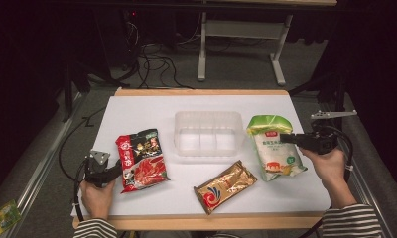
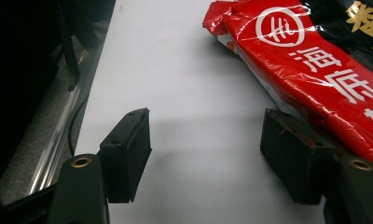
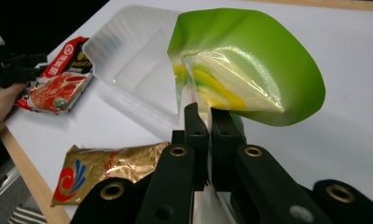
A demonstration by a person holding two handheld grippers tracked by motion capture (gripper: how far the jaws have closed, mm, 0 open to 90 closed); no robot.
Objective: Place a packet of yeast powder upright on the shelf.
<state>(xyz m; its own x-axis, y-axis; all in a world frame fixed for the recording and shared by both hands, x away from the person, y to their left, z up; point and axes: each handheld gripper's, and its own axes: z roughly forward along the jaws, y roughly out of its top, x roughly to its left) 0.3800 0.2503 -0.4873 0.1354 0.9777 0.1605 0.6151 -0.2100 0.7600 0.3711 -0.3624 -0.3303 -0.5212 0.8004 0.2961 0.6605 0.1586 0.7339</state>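
Note:
My right gripper (image 1: 285,138) (image 3: 207,122) is shut on the edge of a green and white pouch (image 1: 274,147) (image 3: 243,72) at the right of the white table, and the pouch's green top curls up past the jaws. A clear plastic tray (image 1: 208,132) (image 3: 128,60) stands at the middle of the table. A red and black packet (image 1: 141,159) (image 2: 306,60) lies at the left. My left gripper (image 1: 118,169) (image 2: 205,151) rests open on the table at that packet's left edge, its right pad beside the wrapper. A gold packet (image 1: 226,186) (image 3: 100,168) lies near the front edge.
The table's wooden rim (image 1: 201,221) runs along the front. A small yellow-green packet (image 1: 2,216) lies on the floor at the far left. A white desk frame (image 1: 241,29) and cables (image 1: 157,62) stand behind the table.

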